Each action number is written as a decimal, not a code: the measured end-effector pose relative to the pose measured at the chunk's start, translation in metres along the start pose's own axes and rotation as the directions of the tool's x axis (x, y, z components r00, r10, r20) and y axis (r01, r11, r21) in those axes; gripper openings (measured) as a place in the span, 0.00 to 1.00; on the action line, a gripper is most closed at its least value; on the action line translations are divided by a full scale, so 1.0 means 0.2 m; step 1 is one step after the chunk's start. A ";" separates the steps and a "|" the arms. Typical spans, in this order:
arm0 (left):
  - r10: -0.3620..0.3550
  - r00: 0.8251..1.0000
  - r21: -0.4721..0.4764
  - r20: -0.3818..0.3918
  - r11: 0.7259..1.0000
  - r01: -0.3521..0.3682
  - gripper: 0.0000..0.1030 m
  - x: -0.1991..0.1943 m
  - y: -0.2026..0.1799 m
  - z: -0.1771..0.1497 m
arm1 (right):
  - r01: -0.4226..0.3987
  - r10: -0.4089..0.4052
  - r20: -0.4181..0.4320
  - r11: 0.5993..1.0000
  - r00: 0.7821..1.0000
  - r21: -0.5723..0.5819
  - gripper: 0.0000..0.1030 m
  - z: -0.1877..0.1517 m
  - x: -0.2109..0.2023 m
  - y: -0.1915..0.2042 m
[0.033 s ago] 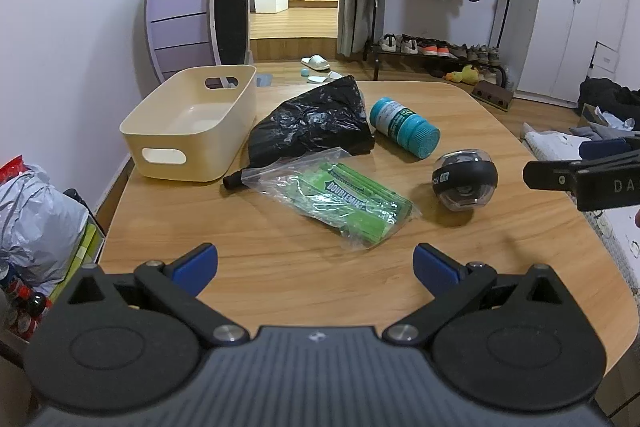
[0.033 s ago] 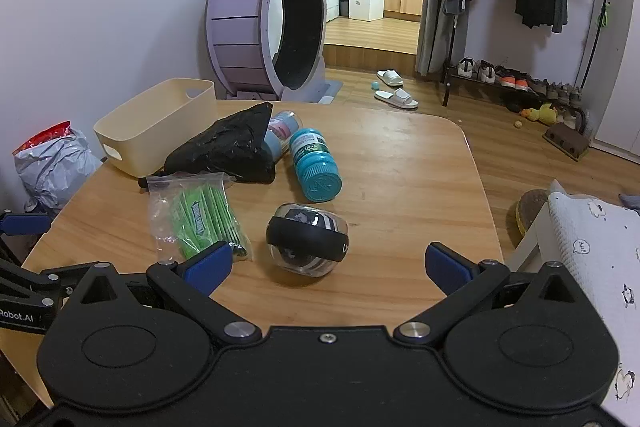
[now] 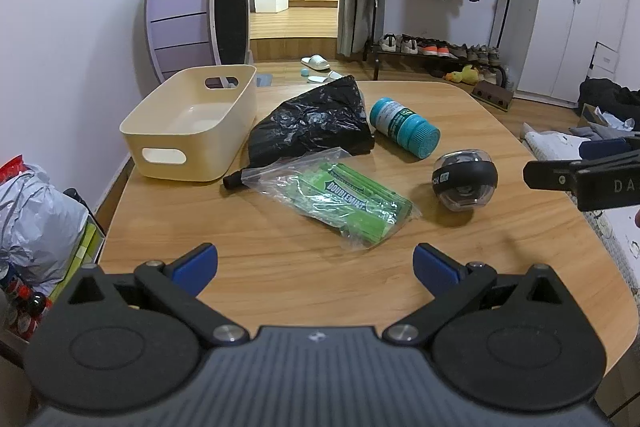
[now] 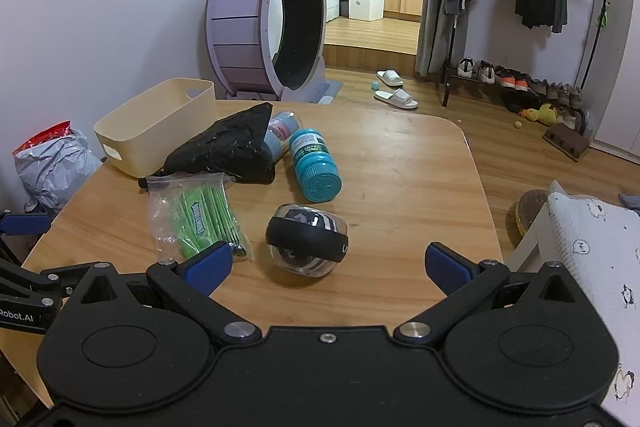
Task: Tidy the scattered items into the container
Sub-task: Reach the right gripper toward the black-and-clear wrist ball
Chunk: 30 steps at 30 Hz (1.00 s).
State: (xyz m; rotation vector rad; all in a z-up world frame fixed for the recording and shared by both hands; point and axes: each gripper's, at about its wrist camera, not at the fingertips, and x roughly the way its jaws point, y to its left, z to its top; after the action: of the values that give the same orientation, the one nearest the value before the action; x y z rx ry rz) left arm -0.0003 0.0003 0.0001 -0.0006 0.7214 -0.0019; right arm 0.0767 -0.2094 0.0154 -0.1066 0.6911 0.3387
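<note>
A cream plastic bin (image 3: 192,125) (image 4: 154,127) stands empty at the table's far left. Beside it lie a black plastic bag (image 3: 312,123) (image 4: 228,147), a clear bag of green gum packs (image 3: 352,199) (image 4: 200,215), a teal bottle (image 3: 404,127) (image 4: 316,165) on its side, and a black gyro ball (image 3: 466,179) (image 4: 306,239). A second light-blue bottle (image 4: 280,131) peeks from behind the black bag. My left gripper (image 3: 316,263) is open and empty, short of the gum bag. My right gripper (image 4: 328,263) is open and empty, just short of the gyro ball.
The wooden table (image 3: 460,279) (image 4: 420,187) has rounded edges. A purple cat wheel (image 3: 200,7) (image 4: 268,23) stands against the wall behind. Bags (image 3: 36,215) sit on the floor at left. A shoe rack (image 4: 516,83) and hanging clothes are at right.
</note>
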 end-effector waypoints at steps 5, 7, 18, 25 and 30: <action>-0.004 1.000 0.001 -0.001 1.000 0.004 1.00 -0.01 0.00 0.00 | 0.004 -0.004 -0.004 1.000 1.000 -0.005 1.00 0.00 0.00 0.01; -0.001 1.000 0.004 -0.002 1.000 0.001 1.00 -0.02 0.00 0.00 | 0.006 -0.006 -0.006 1.000 1.000 -0.007 1.00 0.00 0.00 0.01; -0.001 1.000 0.009 -0.008 1.000 0.001 1.00 0.00 -0.01 0.00 | 0.003 -0.003 -0.003 1.000 1.000 -0.006 1.00 -0.02 0.00 -0.01; 0.007 1.000 0.021 -0.005 1.000 -0.007 1.00 -0.01 -0.02 0.00 | 0.005 -0.005 -0.003 1.000 1.000 -0.007 1.00 -0.02 0.00 -0.01; 0.011 1.000 0.026 -0.005 1.000 -0.010 1.00 -0.01 -0.03 0.00 | 0.005 -0.005 -0.004 1.000 1.000 -0.007 1.00 -0.02 0.00 -0.02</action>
State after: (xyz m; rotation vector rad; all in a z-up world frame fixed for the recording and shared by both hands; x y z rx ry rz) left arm -0.0021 -0.0054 0.0012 0.0276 0.7264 -0.0010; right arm 0.0757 -0.2138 0.0129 -0.1160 0.6938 0.3359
